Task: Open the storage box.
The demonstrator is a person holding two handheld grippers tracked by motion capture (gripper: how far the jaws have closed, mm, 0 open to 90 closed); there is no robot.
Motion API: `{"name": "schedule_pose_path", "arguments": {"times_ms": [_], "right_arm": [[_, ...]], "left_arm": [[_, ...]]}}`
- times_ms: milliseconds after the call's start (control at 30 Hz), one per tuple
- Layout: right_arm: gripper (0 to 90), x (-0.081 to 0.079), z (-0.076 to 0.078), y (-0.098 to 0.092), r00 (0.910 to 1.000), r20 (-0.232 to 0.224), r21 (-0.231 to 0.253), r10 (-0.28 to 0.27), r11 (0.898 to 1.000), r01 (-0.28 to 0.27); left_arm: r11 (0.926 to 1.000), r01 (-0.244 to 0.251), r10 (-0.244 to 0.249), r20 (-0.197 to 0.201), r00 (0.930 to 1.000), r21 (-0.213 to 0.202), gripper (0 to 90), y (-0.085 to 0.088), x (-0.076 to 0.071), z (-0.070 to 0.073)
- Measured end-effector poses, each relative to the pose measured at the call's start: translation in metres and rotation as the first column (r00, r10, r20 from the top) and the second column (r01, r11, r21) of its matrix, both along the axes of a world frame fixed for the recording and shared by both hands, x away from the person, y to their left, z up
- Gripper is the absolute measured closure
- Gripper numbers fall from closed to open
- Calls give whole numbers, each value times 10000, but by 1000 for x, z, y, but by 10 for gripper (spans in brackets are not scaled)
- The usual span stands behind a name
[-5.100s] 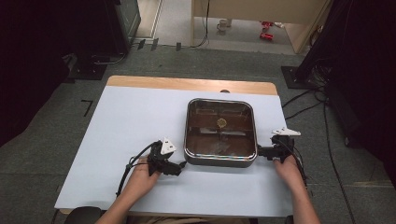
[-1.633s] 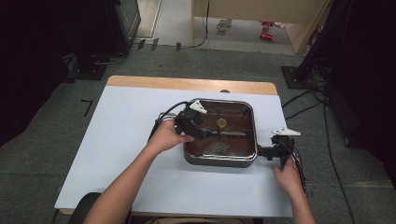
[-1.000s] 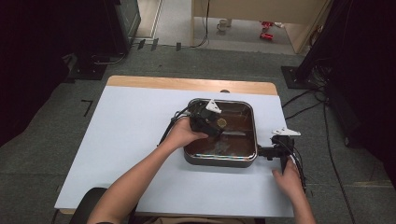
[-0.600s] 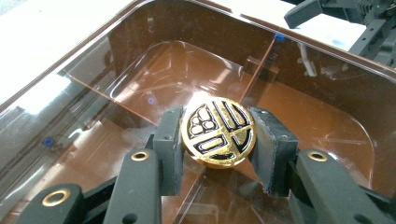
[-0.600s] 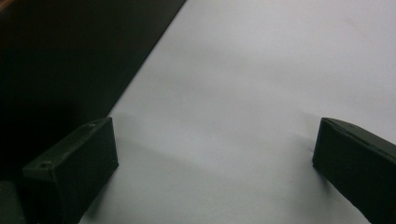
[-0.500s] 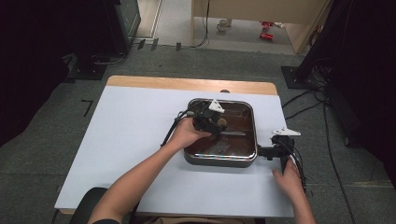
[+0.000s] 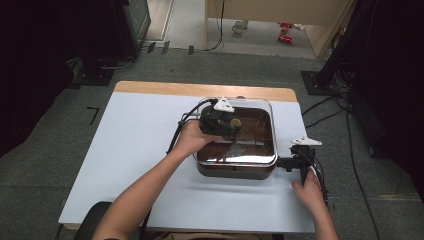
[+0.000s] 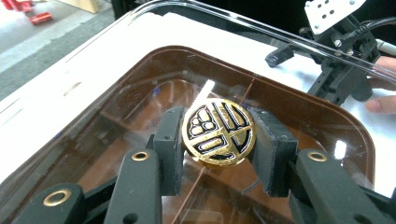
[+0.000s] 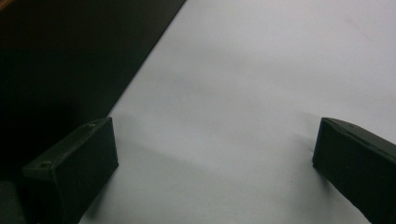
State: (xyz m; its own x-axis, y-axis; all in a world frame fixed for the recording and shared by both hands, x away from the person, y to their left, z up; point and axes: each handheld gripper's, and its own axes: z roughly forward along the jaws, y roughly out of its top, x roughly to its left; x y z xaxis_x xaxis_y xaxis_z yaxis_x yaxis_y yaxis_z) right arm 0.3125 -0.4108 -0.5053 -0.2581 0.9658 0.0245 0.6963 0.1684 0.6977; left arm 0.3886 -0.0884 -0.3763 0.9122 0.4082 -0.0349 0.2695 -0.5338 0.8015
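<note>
Round gold-and-black knob (image 8: 218,132) at the centre of the clear glass lid (image 8: 88,121) is clamped between the left gripper (image 8: 217,140) pads, jaws just closed onto it. Lid sits over the square brown electric pan (image 7: 235,140), its far side looks raised off the rim. Pan stands on the pale blue table top (image 7: 130,145), right of middle. Right gripper (image 7: 289,162) rests on the table just beside the pan's right side, jaws wide apart (image 9: 210,154), nothing between.

Beyond my claws, grey carpet (image 7: 60,165) surrounds the pale table (image 7: 130,150); a wooden cabinet (image 7: 270,12) stands far ahead, black stands beside it.
</note>
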Motion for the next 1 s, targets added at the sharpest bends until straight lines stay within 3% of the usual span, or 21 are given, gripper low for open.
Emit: {"name": "schedule_pose_path", "arguments": {"times_ms": [133,233,267,300,333,567,600,633,667,700,900,933,967,1000], "right_arm": [[0,0,0,0,10000,-15,8,-11,10000,11],[0,0,0,0,10000,-13,7,-6,10000,6],[0,0,0,0,10000,-13,7,-6,10000,6],[0,0,0,0,10000,-17,14,-11,10000,11],[0,0,0,0,10000,-18,13,-14,10000,14],[0,0,0,0,10000,-10,7,1,10000,-1],[0,0,0,0,10000,-10,7,1,10000,-1],[0,0,0,0,10000,-9,17,-8,10000,8],[0,0,0,0,10000,-14,22,-10,10000,11],[0,0,0,0,10000,-21,20,-17,10000,17],[0,0,0,0,10000,-15,2,6,10000,-6],[0,0,0,0,10000,-15,2,6,10000,-6],[0,0,0,0,10000,-21,14,4,10000,-4],[0,0,0,0,10000,-21,14,4,10000,-4]], "left_arm": [[9994,-341,342,-105,9994,96,588,17,3,1],[9955,-936,940,-257,9952,168,588,41,8,1],[9955,-936,940,-257,9952,168,588,41,8,1],[9918,-1252,1258,-238,9918,248,588,54,10,1],[9918,-1252,1258,-238,9918,248,588,54,10,1],[9667,-2551,2557,-362,9661,214,588,110,19,1],[9667,-2551,2557,-362,9661,214,588,110,19,1],[9578,-2862,2871,-330,9573,275,588,122,20,1],[9578,-2862,2871,-330,9573,275,588,122,20,1],[9455,-3235,3248,-336,9452,376,588,138,22,0],[9078,-4185,4194,-573,9060,277,588,181,24,-3],[9078,-4185,4194,-573,9060,277,588,181,24,-3],[8962,-4424,4435,-578,8944,318,588,192,24,-5],[8962,-4424,4435,-578,8944,318,588,192,24,-5]]}}
